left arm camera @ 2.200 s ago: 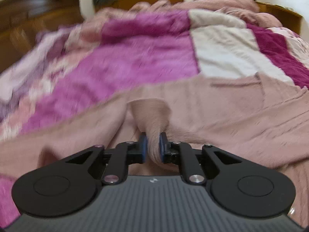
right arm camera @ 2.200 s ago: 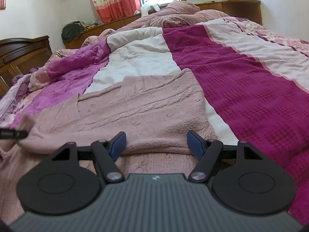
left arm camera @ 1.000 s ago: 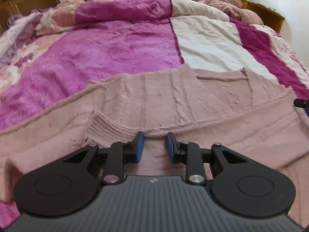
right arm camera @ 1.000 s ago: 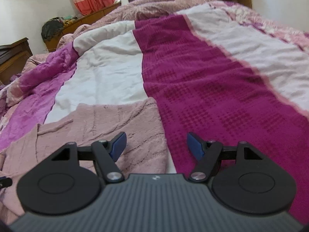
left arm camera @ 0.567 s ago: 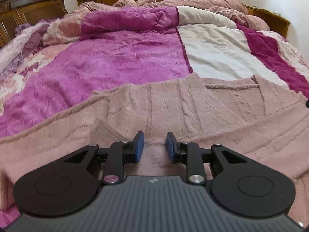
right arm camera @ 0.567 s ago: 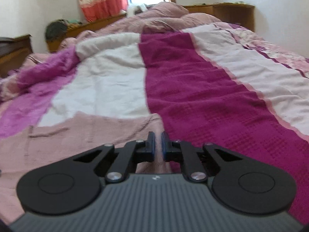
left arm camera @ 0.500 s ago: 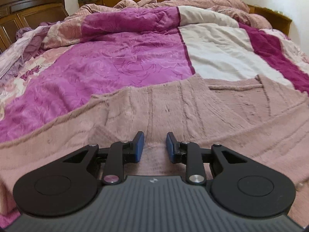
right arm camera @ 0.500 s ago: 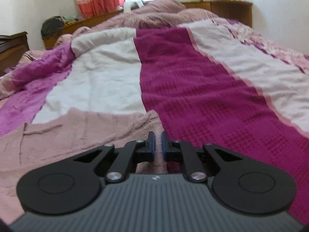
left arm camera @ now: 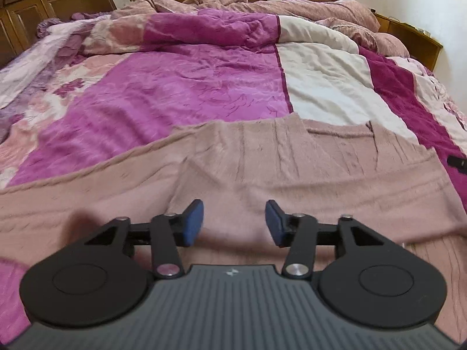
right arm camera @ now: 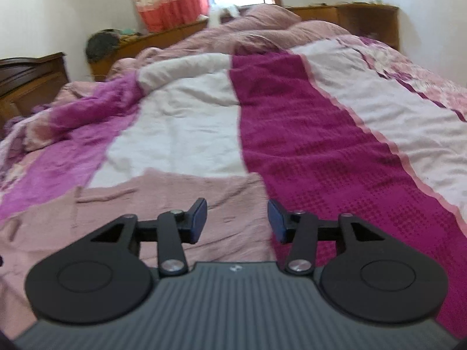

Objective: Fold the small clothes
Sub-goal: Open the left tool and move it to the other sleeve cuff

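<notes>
Presently: one dusty-pink knit sweater (left arm camera: 292, 175), spread flat on the near part of the bed (left arm camera: 189, 87), its far edge lying across the magenta, white and crimson panels of the quilt (right arm camera: 306, 134). Left gripper (left arm camera: 233, 221), jaws wide and empty, just above the sweater's folded middle; right gripper (right arm camera: 237, 218), jaws likewise wide and empty, over the sweater's right edge where it meets the crimson panel

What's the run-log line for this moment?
left gripper: open, empty | right gripper: open, empty | pink knit sweater: flat on quilt, ungripped
</notes>
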The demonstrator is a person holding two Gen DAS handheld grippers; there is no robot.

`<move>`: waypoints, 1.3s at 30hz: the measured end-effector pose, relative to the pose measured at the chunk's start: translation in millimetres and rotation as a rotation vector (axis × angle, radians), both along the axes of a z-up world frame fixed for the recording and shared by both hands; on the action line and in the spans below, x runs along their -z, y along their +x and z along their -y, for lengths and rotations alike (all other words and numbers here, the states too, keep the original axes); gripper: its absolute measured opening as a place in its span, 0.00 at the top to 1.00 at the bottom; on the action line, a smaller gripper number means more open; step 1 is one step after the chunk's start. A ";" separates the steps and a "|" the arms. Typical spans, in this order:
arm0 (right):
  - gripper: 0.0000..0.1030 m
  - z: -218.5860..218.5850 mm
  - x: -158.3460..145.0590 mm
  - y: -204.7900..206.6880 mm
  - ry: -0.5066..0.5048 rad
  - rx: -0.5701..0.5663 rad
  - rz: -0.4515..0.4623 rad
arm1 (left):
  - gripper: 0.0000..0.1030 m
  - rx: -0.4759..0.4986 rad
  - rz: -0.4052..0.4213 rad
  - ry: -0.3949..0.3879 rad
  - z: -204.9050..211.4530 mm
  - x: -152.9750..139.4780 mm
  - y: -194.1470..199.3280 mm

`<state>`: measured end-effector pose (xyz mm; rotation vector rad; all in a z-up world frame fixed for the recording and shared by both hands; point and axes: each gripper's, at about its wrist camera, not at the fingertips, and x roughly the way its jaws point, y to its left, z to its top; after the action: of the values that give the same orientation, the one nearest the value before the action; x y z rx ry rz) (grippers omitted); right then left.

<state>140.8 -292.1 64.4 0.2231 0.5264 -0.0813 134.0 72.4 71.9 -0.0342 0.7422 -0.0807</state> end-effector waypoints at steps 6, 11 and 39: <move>0.53 -25.6 -6.6 -28.3 -0.010 -0.080 -0.027 | 0.43 -0.058 -0.041 -0.019 -11.7 12.7 -20.2; 0.53 -41.1 0.7 -49.1 -0.008 -0.104 -0.060 | 0.43 -0.109 -0.046 -0.085 -22.9 15.0 -31.4; 0.41 -86.8 24.6 -110.3 0.043 -0.145 -0.139 | 0.36 -0.564 -0.028 -0.214 -167.2 -0.4 -94.5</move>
<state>30.5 -205.3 39.8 0.2213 0.6820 0.0555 39.5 239.6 72.3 -0.4465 0.7261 0.3799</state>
